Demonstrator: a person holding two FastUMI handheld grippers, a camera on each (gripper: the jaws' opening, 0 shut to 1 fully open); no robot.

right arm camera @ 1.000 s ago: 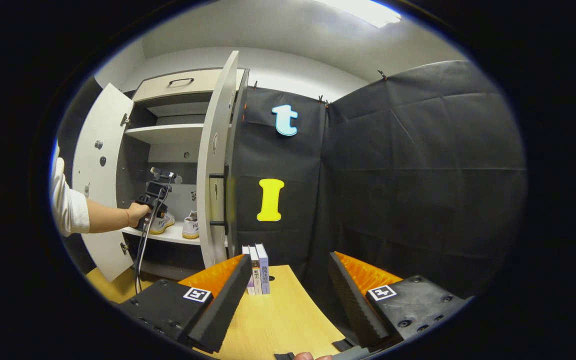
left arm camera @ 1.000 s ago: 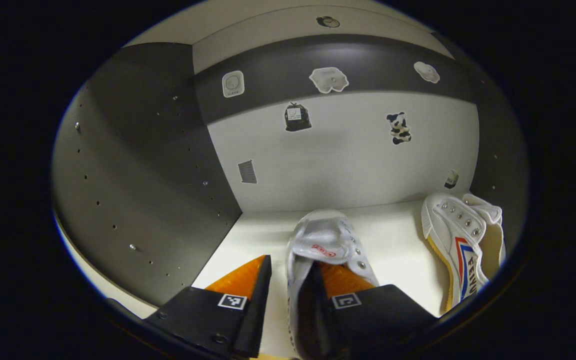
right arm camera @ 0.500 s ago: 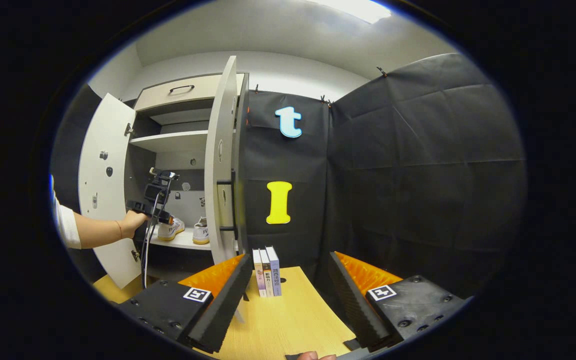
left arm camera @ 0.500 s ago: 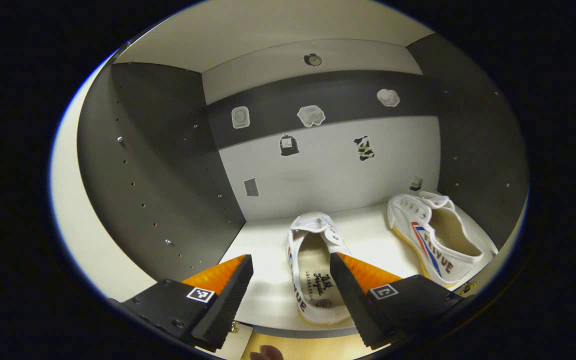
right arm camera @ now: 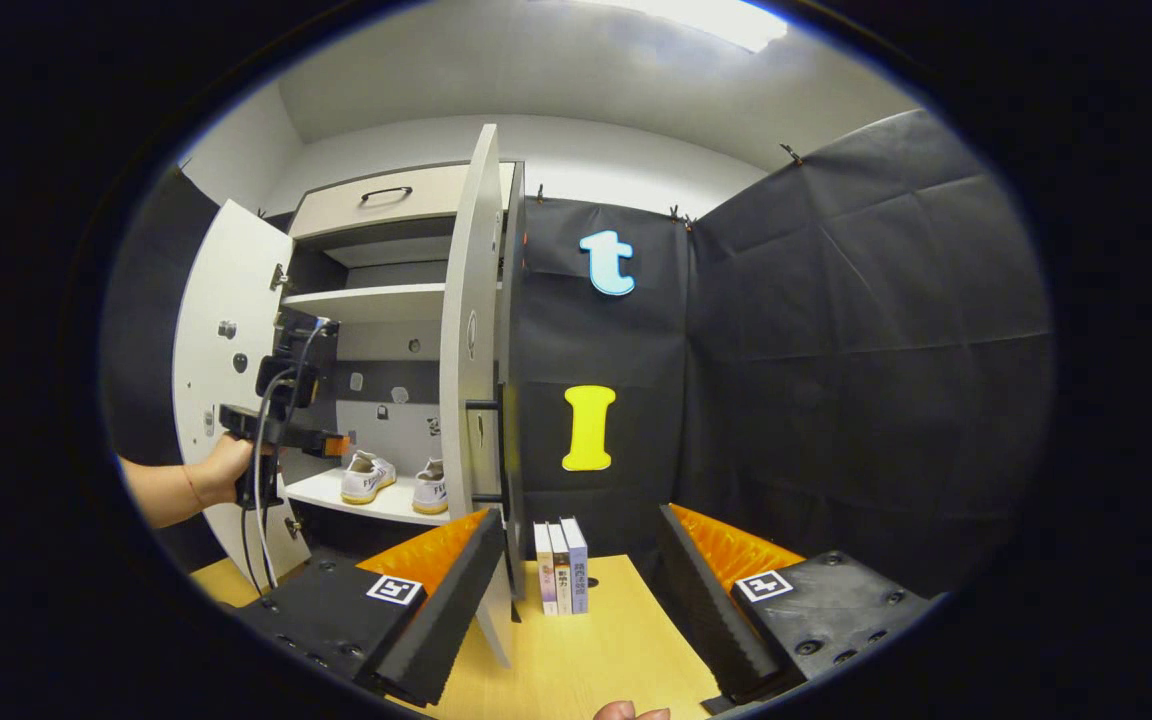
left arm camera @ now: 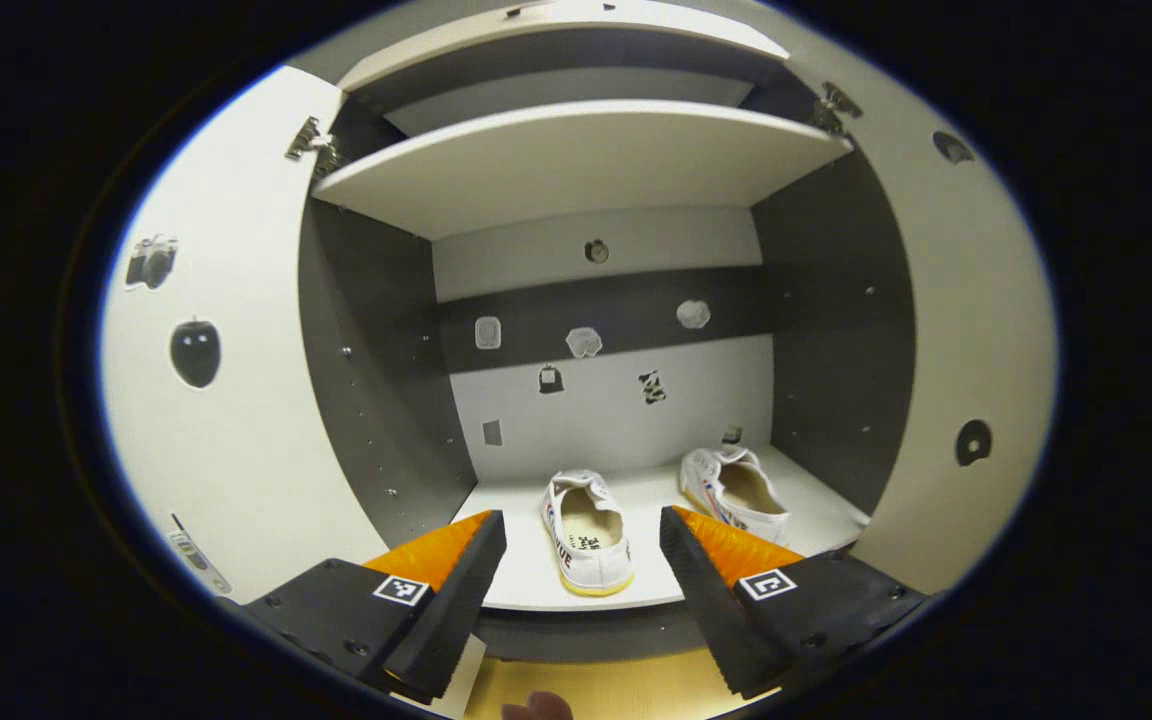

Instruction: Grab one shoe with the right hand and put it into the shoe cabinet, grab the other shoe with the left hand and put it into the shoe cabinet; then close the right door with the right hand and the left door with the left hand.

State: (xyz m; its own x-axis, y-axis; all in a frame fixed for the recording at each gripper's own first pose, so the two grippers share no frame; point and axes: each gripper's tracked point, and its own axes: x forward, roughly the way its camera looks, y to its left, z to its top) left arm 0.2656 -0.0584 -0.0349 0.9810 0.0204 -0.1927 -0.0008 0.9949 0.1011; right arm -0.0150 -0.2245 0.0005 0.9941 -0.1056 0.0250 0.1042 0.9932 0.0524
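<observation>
Two white canvas shoes stand side by side on the cabinet's lower shelf (left arm camera: 526, 572): one shoe (left arm camera: 584, 528) in the middle, the other shoe (left arm camera: 736, 488) to its right. My left gripper (left arm camera: 583, 520) is open and empty, held back in front of the shelf's edge, apart from both shoes. Both doors stand open, the left door (left arm camera: 226, 400) and the right door (left arm camera: 966, 350). My right gripper (right arm camera: 581, 515) is open and empty over a wooden table (right arm camera: 596, 650). In the right gripper view the left gripper (right arm camera: 321, 445), in a hand (right arm camera: 211, 480), hovers before the shoes (right arm camera: 368, 478).
The right door (right arm camera: 471, 380) is seen edge-on just ahead of my right gripper, with a dark handle. Three books (right arm camera: 560, 565) stand on the table against the black cloth wall. An upper shelf (left arm camera: 576, 160) and a drawer (right arm camera: 386, 195) sit above the shoes.
My left gripper let go of the middle shoe and drew back out of the cabinet, so both doors now show. My right gripper stayed open and shifted only slightly.
</observation>
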